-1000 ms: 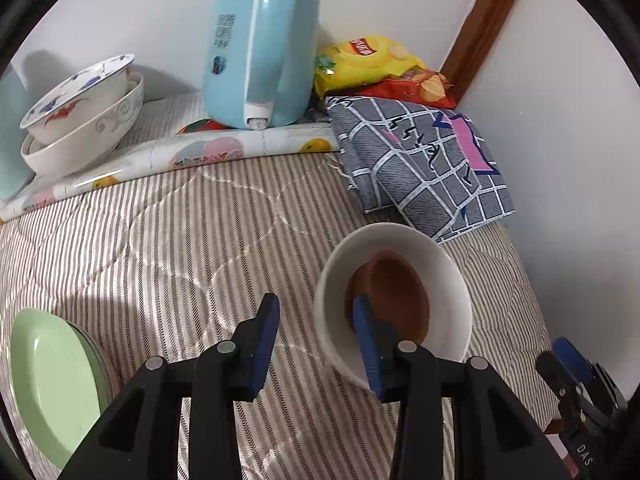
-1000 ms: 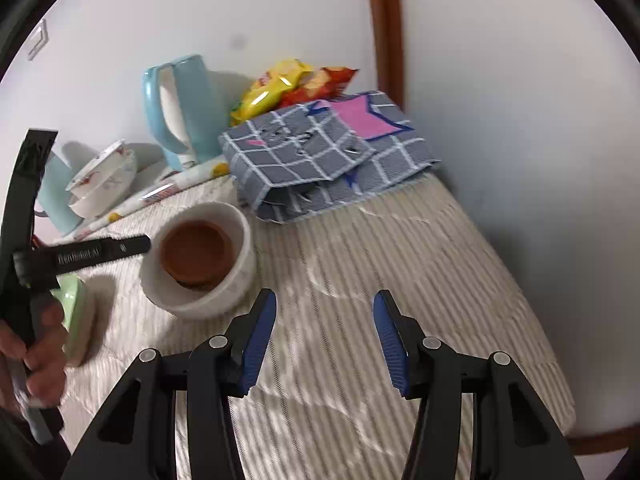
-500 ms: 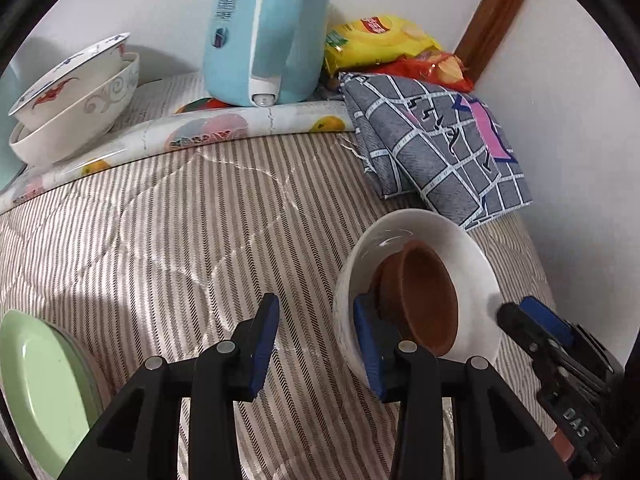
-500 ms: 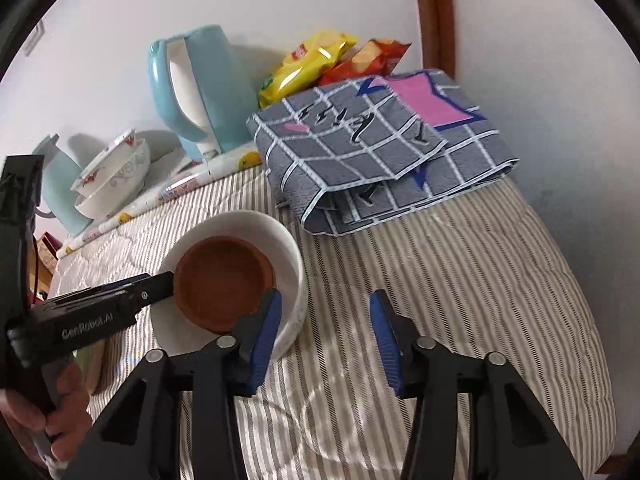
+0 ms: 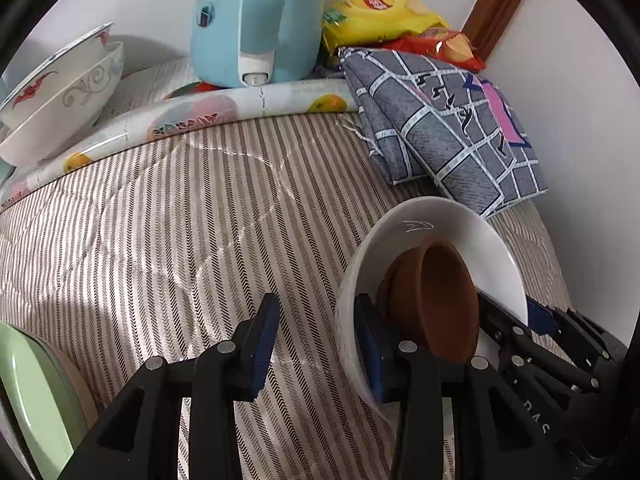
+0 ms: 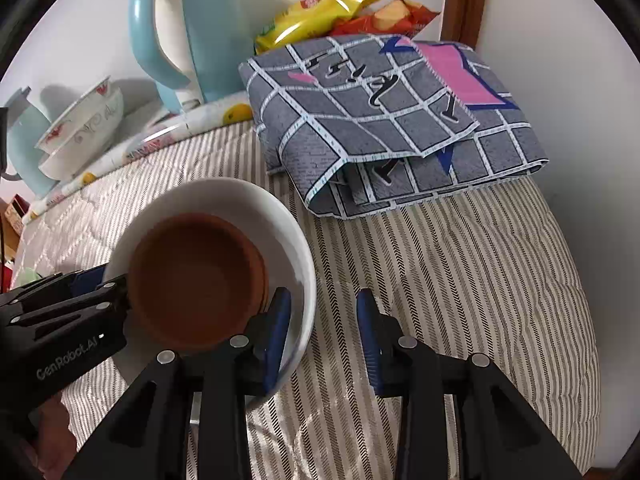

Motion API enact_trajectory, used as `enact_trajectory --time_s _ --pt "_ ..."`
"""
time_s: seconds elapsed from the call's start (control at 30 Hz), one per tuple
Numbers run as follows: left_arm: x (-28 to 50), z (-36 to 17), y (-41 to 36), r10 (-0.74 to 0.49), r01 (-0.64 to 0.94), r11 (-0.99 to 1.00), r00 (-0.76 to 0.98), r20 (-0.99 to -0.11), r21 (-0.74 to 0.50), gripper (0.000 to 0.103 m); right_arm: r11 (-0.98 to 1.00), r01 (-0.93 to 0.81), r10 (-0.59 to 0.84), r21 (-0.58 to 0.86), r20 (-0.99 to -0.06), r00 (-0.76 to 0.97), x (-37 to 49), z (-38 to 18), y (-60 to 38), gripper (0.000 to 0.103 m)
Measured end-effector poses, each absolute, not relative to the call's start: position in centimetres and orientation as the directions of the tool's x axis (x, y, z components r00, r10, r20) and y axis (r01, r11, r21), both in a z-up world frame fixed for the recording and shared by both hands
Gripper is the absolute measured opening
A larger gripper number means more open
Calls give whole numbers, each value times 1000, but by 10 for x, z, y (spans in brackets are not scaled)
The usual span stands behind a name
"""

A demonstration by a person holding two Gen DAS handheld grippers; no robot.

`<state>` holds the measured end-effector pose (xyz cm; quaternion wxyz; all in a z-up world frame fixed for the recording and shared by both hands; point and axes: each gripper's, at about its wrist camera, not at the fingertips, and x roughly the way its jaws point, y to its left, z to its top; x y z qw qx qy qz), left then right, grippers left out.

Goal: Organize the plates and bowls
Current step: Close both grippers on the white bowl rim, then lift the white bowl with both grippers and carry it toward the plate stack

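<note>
A white bowl with a brown bowl nested inside sits on the striped quilt. My left gripper straddles the white bowl's left rim. One finger is inside beside the brown bowl and the other is outside, with quilt showing between that pad and the wall. My right gripper straddles the white bowl's opposite rim, and its jaws are closing with the rim between them. The pads stand off the wall. The brown bowl appears again in the right wrist view, as does the left gripper. The right gripper shows at the bowl's far side.
Two stacked patterned bowls stand at the back left, and green plates lie at the near left. A blue kettle, snack bags, a rolled printed sheet and a folded checked cloth line the back. The wall is close on the right.
The right gripper has come in from the right, sunk to the white bowl and narrowed its jaws over the rim. The left gripper has dropped slightly closer, its finger still inside the bowl.
</note>
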<state>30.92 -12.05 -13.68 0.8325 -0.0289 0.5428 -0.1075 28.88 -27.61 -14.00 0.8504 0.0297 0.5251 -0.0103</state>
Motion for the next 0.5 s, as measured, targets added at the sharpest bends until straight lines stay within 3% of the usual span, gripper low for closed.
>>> enact_trajectory --time_s 0.13,0.3,0.5 --pt "310 -138 -118 -226 150 972 386 -894 -181 37 998 56 -2 24 -900 435 293 -143 -279 42" --pt "308 -138 -119 -238 160 969 404 -883 -188 32 997 62 17 50 -894 447 292 -144 -281 43" --pt "309 -137 -121 -278 167 959 402 -872 -229 18 986 60 110 156 -873 475 284 -143 -282 20"
